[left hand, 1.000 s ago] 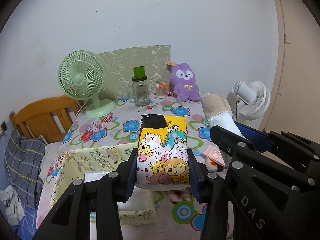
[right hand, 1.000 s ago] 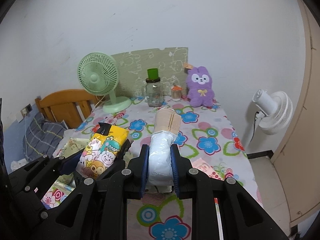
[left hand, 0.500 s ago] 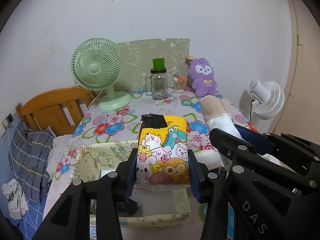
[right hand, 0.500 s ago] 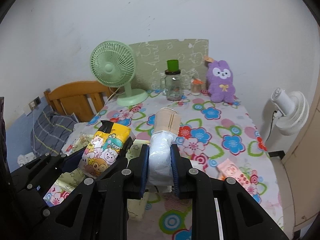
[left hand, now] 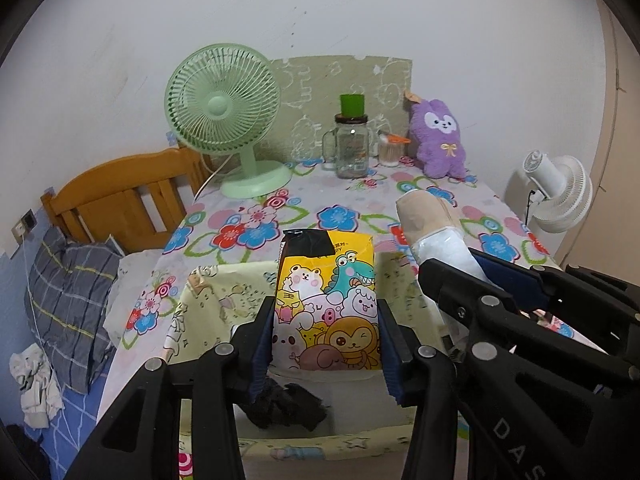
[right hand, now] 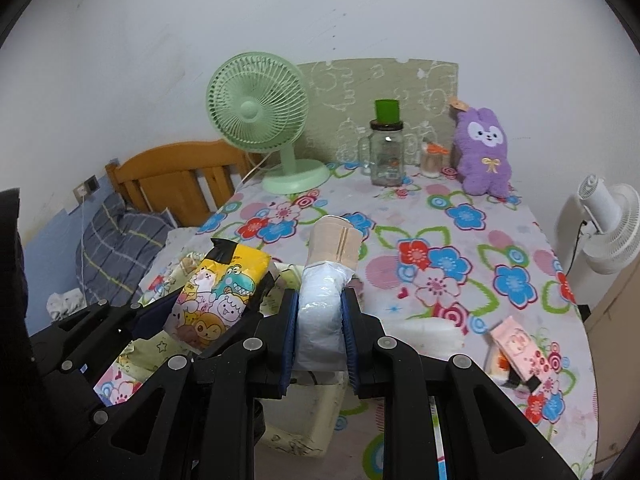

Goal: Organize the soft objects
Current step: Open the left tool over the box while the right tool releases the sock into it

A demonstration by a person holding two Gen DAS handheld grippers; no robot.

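Hovering now above the pale yellow fabric box (left hand: 208, 304) at 6 o'clock, where a second ago bare flowered tablecloth (left hand: 344, 220) showed, the left gripper (left hand: 326, 344) pinches the cartoon tissue pack (left hand: 328, 312) and the right gripper (right hand: 320, 332) squeezes the white padded pack (right hand: 324, 308) just at 3 o'clock of it, so both seem ready for dropping in.

"DAS" on right tongs (left hand: 460, 276) arm, rest unreadable.

Rear of flower-print table (left hand: 248, 236): pale green desk fan (left hand: 224, 120) left, glass jar with green lid (left hand: 352, 140) centre, purple plush rabbit (left hand: 438, 136) right.
Front: pale yellow fabric bin (left hand: 216, 300) holds black cloth (left hand: 288, 400).
Left of table: wooden headboard (left hand: 120, 192).
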